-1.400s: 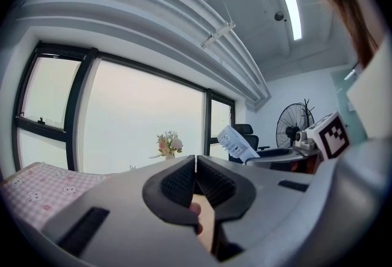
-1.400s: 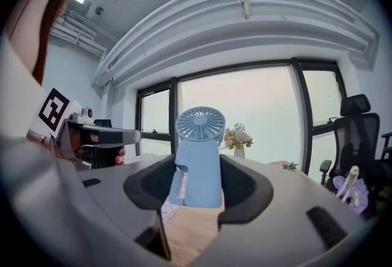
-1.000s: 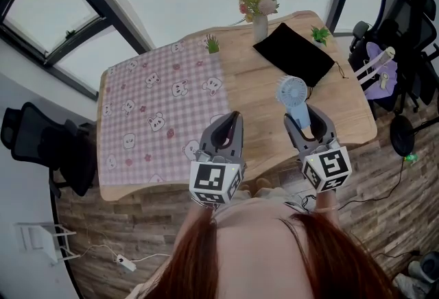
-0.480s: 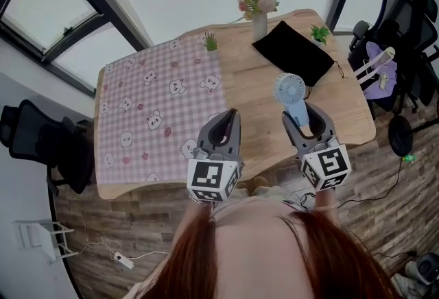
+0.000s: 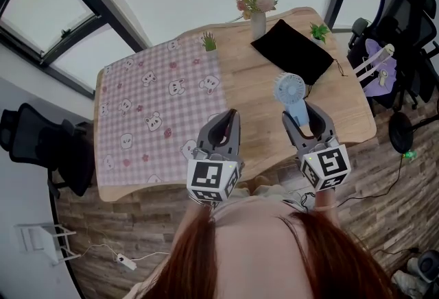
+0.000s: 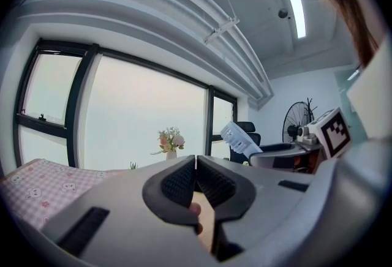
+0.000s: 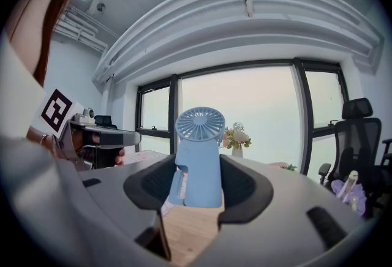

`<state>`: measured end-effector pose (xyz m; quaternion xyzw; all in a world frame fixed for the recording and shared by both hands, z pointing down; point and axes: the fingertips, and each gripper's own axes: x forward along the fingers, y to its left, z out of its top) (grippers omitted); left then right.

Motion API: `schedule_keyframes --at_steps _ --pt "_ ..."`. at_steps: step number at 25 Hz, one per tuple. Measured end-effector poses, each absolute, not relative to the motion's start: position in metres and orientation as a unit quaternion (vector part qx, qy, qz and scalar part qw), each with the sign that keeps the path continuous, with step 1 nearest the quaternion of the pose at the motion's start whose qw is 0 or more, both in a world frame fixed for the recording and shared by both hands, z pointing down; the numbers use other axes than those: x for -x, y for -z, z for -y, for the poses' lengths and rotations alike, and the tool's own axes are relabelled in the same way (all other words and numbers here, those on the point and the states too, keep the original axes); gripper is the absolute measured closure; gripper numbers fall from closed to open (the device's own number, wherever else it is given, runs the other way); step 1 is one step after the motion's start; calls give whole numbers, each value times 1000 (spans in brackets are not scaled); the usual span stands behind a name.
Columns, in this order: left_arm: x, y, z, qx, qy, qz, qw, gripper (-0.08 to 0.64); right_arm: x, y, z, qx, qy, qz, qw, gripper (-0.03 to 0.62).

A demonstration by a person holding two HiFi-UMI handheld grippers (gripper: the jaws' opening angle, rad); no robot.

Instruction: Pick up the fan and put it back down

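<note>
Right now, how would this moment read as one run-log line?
phase: fan held | right gripper: shut on fan, upright | left gripper: shut, empty

In the head view, lower handle of the fan (image 5: 291, 94) hidden between the jaws of the right gripper (image 5: 306, 121); cannot tell base from table (image 5: 254, 85) contact. From the left gripper view, only the fan's slanted head showing, the rest behind the right gripper. Office chair (image 5: 411, 23) cut by the right edge.
</note>
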<state>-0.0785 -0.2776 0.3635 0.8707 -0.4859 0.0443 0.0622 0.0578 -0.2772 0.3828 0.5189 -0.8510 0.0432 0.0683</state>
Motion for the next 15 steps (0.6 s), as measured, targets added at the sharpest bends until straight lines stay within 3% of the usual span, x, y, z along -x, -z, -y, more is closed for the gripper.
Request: schedule_keyframes --at_steps 15 --pt "83 -366 268 -875 -43 476 71 548 -53 -381 266 -527 -42 846 65 379"
